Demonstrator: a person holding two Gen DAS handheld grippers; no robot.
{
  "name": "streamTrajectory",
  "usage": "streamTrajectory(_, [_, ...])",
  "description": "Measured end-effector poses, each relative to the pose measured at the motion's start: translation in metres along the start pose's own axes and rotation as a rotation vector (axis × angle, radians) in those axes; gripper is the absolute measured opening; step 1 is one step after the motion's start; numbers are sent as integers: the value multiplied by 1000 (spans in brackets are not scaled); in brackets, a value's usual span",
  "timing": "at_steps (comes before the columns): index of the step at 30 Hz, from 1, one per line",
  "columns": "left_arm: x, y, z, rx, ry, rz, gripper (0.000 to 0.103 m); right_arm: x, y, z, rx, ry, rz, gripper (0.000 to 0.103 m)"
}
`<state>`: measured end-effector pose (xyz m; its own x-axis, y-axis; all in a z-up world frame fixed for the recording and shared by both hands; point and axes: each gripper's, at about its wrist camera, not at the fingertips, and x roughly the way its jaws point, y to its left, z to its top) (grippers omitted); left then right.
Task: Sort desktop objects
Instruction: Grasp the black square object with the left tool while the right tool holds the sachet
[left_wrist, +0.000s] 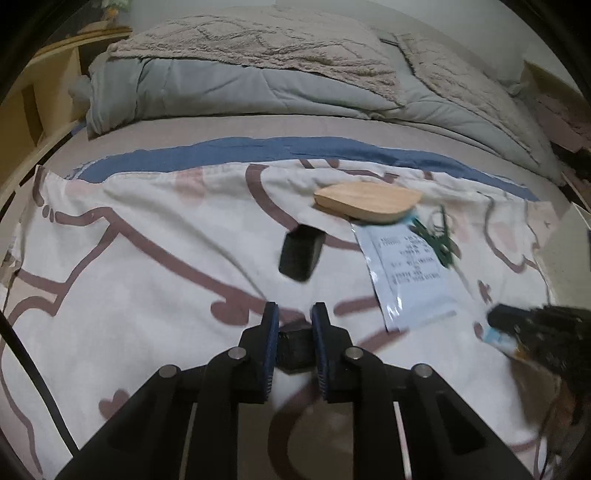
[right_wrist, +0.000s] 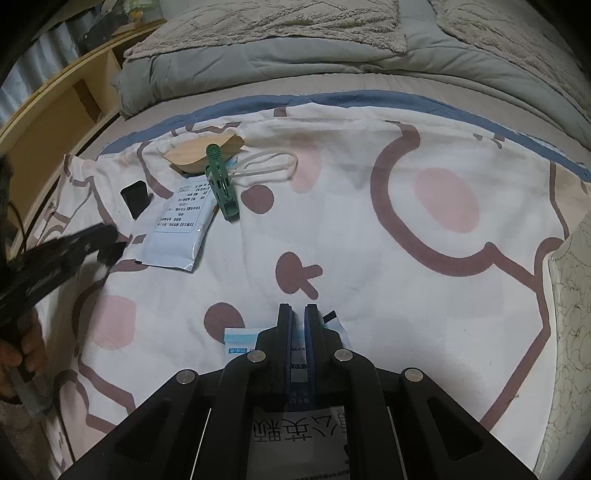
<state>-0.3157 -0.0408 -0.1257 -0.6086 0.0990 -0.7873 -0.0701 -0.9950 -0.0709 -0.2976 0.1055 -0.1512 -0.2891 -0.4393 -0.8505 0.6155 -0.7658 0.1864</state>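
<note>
The left claw (left_wrist: 294, 345) pinches a small black block (left_wrist: 295, 349) just above the patterned white bed cover (left_wrist: 147, 266). The right claw (right_wrist: 297, 347) is pressed together on a white printed sachet (right_wrist: 242, 341) over the same cover.

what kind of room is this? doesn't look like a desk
Most likely a bedroom: the objects lie on a patterned sheet spread over a bed, with a folded grey comforter behind and a wooden shelf unit alongside.

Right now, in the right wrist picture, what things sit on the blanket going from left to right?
Black box → white packet → green clothespin → white cord loop. The wooden piece overlaps these, so I left it out.
</note>
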Motion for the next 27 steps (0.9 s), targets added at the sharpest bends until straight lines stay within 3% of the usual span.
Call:
streamTrajectory(10, [-33,-12,-31,161,27,-35,18,-8,3,-10,-12,8,-17,8])
streamTrajectory(13, [-46,-10,-22,124,-19,-61,18,-13,7,-15,-32,32,-25,8])
streamTrajectory(15, [-51,-7,-12,89,-53,-71,27,-16,6,-21,-31,37,-20,8])
streamTrajectory(17, [-53,-4,-6,63,-80,-67,47,-20,7,-28,-35,41,-16,8])
streamTrajectory(24, [-24,8,0,-30,-38,-32,47,-34,8,-50,-28,69,21,8])
streamTrajectory(27, [-11,14,0,-61,-14,-17,41,-40,9,-61,-21,83,45,8])
